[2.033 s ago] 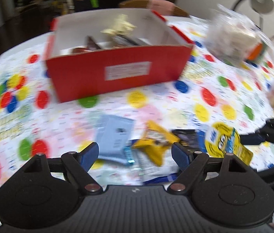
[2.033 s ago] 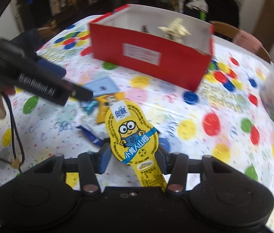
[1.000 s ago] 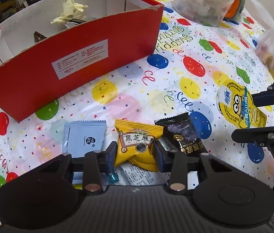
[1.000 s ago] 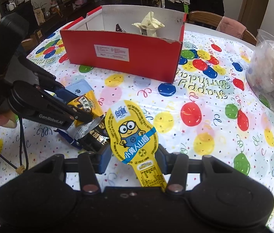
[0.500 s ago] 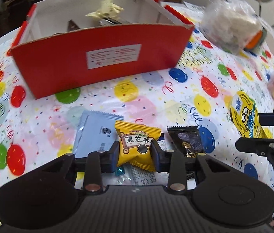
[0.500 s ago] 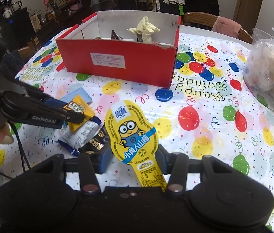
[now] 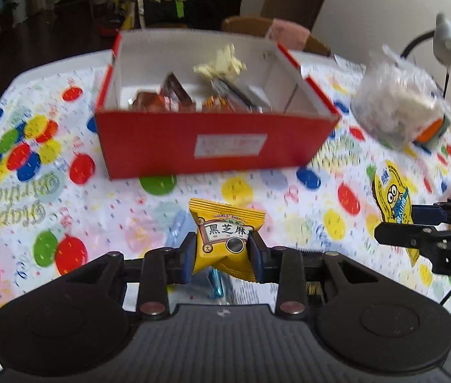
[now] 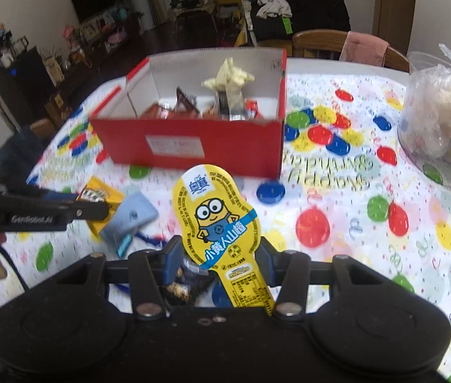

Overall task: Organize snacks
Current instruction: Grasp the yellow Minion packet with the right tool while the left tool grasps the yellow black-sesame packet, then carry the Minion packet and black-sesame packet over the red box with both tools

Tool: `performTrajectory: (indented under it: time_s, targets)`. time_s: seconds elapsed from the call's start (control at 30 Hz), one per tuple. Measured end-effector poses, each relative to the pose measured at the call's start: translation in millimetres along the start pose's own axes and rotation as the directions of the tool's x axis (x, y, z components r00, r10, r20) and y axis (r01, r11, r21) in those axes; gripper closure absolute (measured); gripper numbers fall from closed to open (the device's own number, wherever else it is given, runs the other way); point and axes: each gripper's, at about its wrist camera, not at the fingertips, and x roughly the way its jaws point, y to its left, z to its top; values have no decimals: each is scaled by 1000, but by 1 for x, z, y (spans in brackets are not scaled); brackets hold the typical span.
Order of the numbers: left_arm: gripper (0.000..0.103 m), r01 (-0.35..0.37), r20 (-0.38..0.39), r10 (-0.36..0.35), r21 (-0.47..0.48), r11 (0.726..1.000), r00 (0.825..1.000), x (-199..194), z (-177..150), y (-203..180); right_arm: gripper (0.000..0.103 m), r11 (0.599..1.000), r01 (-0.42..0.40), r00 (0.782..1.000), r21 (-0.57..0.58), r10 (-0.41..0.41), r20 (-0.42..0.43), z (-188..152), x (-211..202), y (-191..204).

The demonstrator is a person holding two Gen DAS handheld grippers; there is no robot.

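- The left claw [image 7: 222, 249] is clamped on a small yellow foil snack packet with black Chinese lettering [image 7: 225, 239], held above the bench [image 7: 113, 210] in front of the box.
- The right claw [image 8: 215, 255] grips a yellow, flat, keyhole-shaped Minion snack pack with a blue sash [image 8: 215, 220], standing upright between its pads.
- A red cardboard box with a white inside and a white label on its front wall [image 7: 212, 140] sits on the balloon-print birthday cloth that covers the bench; it holds several brown and orange wrappers and a crumpled pale yellow wrapper [image 7: 222, 63].
- On the cloth near the claws lie a light blue sachet [image 8: 132, 217] and a dark packet [image 8: 187, 281], the latter partly hidden under the right claw.
- A clear plastic bag of pale, roundish items [image 8: 445, 118] rests at the right of the bench.
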Motion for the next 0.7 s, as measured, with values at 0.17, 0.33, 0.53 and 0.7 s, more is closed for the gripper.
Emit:
performTrajectory:
  time_s: [0.17, 0.33, 0.53, 0.7]
  targets:
    - [70, -39, 42, 39, -12, 999, 998, -13, 23, 3, 55, 999, -26, 998, 37, 24, 56, 31, -5, -5]
    - [70, -67, 90, 69, -31, 997, 994, -21, 52, 12, 55, 998, -41, 993, 42, 36, 111, 67, -7, -7]
    - [70, -111, 139, 114, -25, 993, 984, -22, 92, 17, 55, 998, -45, 989, 45, 38, 145, 106, 1, -10]
    - [70, -139, 136, 144, -45, 989, 980, -10, 122, 25, 55, 997, -52, 989, 56, 44, 142, 138, 18, -15]
